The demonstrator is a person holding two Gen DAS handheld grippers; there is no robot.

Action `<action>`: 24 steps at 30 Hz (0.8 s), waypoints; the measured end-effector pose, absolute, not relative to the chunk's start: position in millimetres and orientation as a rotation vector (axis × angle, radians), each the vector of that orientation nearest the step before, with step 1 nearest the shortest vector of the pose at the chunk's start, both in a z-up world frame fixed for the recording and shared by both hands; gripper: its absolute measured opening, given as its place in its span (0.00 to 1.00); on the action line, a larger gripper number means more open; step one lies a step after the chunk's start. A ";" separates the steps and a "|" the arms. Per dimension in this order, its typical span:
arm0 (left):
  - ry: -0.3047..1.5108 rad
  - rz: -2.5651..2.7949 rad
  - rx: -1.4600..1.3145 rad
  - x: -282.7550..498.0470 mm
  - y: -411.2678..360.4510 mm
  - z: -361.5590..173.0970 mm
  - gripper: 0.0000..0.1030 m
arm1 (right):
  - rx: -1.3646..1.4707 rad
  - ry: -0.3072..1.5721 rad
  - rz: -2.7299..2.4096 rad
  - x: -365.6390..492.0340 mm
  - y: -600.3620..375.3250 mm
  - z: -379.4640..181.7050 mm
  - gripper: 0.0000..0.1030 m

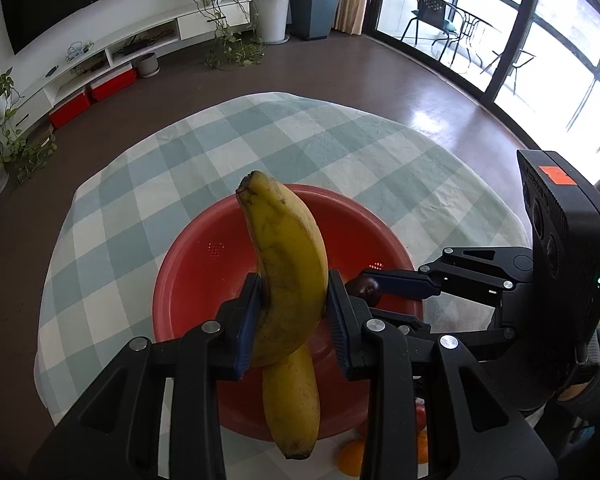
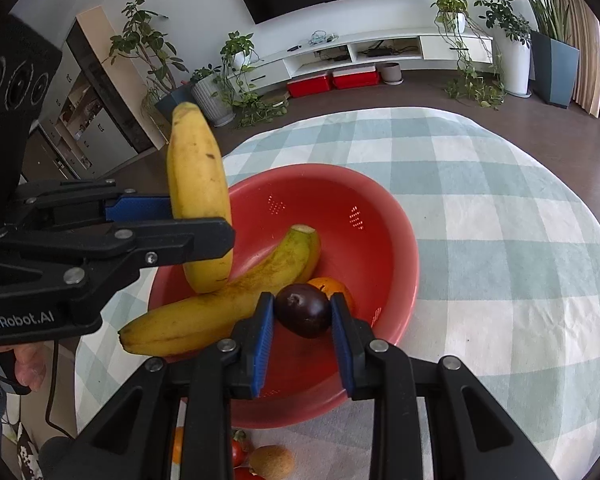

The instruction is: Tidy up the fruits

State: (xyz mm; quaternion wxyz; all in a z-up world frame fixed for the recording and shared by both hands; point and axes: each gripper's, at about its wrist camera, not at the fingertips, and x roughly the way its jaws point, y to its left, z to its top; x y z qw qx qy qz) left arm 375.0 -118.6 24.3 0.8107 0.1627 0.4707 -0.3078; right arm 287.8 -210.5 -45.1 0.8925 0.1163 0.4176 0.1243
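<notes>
While the left gripper has its jaws closed on the sides of an upright banana, that fruit hangs above the red bowl, its dark tip pointing up. From the right wrist view the same banana stands nearly vertical over the bowl's near-left rim, clamped by the left gripper reaching in from the left.

A 2nd banana lies in the red bowl, its cut stem up against the inside wall and its lower end sticking out over the rim toward the camera. Just beside it, the right gripper has a dark plum between its blue pads, jaws narrowed to the fruit's width and touching it on both sides, low over the bowl. An orange sits in the bowl right behind the plum.

In the left wrist view the right gripper comes in from the right with the plum at its tips.

Around the bowl spreads a bench under a green-and-white checked cloth. At its near edge lie a kiwi, a red fruit and another orange.
</notes>
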 end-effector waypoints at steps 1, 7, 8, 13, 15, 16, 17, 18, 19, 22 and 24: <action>1.003 -0.653 0.353 375.9 -120.5 22.8 0.29 | 0.227 0.865 0.255 288.3 -209.2 -45.8 0.30; 0.999 -0.630 0.357 383.6 -123.7 13.2 0.30 | 0.179 0.857 0.242 286.4 -205.2 -45.7 0.30; 0.997 -0.627 0.356 384.3 -123.7 12.2 0.30 | 0.168 0.855 0.240 285.4 -204.1 -45.7 0.30; 0.996 -0.619 0.369 385.6 -126.3 8.3 0.32 | 0.128 0.848 0.228 283.4 -199.4 -46.3 0.31; 0.993 -0.615 0.371 385.9 -126.7 7.5 0.32 | 0.136 0.850 0.227 283.2 -200.1 -46.1 0.31; 0.992 -0.618 0.372 385.1 -126.6 7.3 0.32 | 0.136 0.851 0.226 283.1 -200.2 -45.8 0.31; 0.991 -0.621 0.373 384.0 -126.6 6.9 0.33 | 0.136 0.851 0.225 282.6 -200.5 -45.4 0.31; 0.993 -0.620 0.377 383.6 -126.7 5.7 0.35 | 0.136 0.850 0.223 282.0 -200.7 -44.9 0.31; 0.995 -0.615 0.383 383.1 -126.7 4.6 0.36 | 0.138 0.849 0.222 280.8 -200.7 -43.8 0.31; 0.992 -0.620 0.387 380.7 -125.4 3.6 0.38 | 0.143 0.841 0.213 279.4 -201.9 -41.2 0.39; 0.983 -0.619 0.389 378.3 -124.4 5.6 0.38 | 0.147 0.836 0.213 277.7 -202.1 -39.3 0.43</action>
